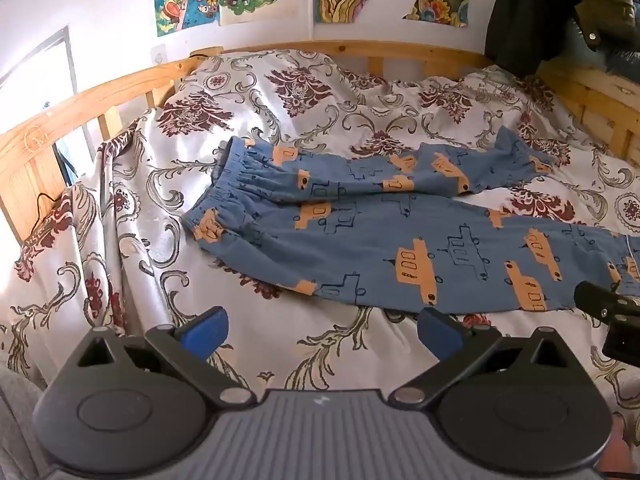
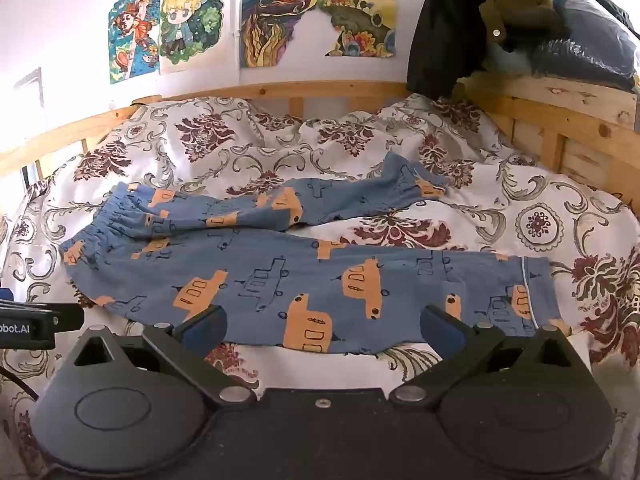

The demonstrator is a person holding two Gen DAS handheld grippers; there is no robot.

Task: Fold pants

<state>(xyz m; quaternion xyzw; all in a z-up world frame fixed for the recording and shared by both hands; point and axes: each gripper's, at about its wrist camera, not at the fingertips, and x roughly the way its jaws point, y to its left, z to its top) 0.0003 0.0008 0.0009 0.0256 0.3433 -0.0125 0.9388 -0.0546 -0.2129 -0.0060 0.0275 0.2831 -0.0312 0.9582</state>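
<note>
Blue pants (image 1: 360,236) (image 2: 280,276) printed with orange and outlined cars lie spread on the bed, waistband to the left, both legs running to the right. The far leg is rumpled and angled away; the near leg lies flat. My left gripper (image 1: 322,330) hovers open just short of the near leg's front edge, close to the waist end. My right gripper (image 2: 324,330) is open over the near leg's lower part, nothing between its blue pads (image 2: 442,330). A corner of the right gripper (image 1: 608,312) shows at the left wrist view's right edge.
A white bedspread (image 1: 304,112) (image 2: 560,216) with maroon and grey floral print covers the bed. A wooden bed rail (image 1: 132,84) (image 2: 560,120) runs along the back and sides. Dark clothes (image 2: 448,32) hang at the back right. Posters (image 2: 180,24) hang on the wall.
</note>
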